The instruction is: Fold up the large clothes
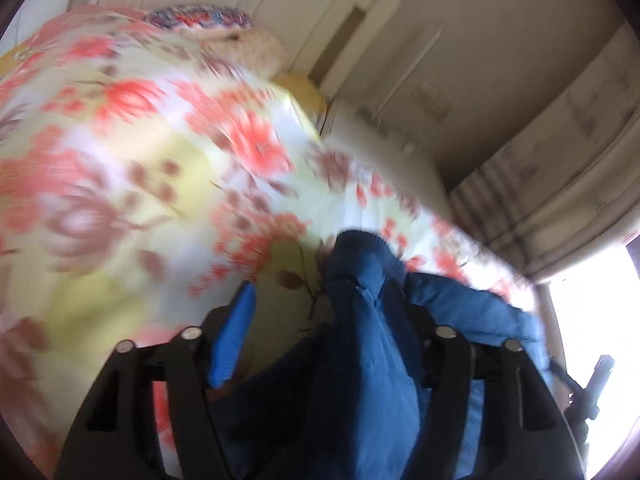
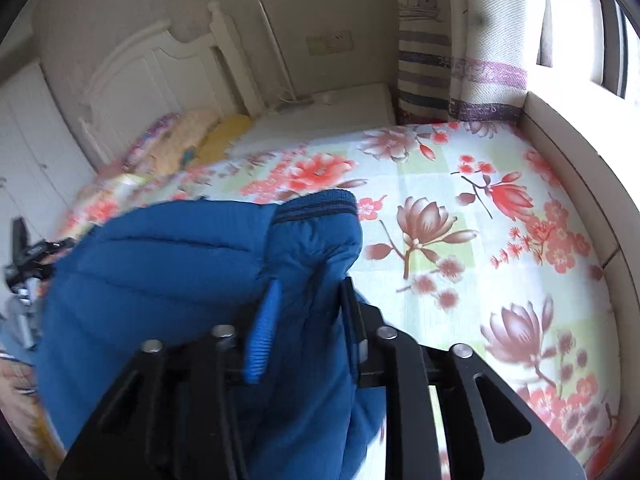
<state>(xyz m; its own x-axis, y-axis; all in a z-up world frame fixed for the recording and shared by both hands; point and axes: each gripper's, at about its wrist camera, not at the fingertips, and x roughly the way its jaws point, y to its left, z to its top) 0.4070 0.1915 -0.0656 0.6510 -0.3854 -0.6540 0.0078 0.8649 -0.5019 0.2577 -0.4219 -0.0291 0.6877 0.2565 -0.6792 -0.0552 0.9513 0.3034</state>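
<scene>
A blue padded jacket (image 2: 168, 260) hangs over the flowered bed sheet (image 2: 460, 208). My right gripper (image 2: 308, 292) is shut on a bunched edge of the jacket near its ribbed cuff (image 2: 320, 202) and holds it above the bed. In the left wrist view the jacket (image 1: 360, 320) drapes over the right finger of my left gripper (image 1: 328, 304); the left blue pad (image 1: 234, 336) stands apart from the cloth. Whether that gripper grips the cloth is hidden. The left wrist view is motion-blurred.
A white headboard (image 2: 160, 76) and pillows (image 2: 192, 136) stand at the bed's far end. A white nightstand (image 2: 340, 112), a striped curtain (image 2: 460, 60) and a window ledge (image 2: 568, 152) border the bed. The left gripper shows at the left edge (image 2: 28, 252).
</scene>
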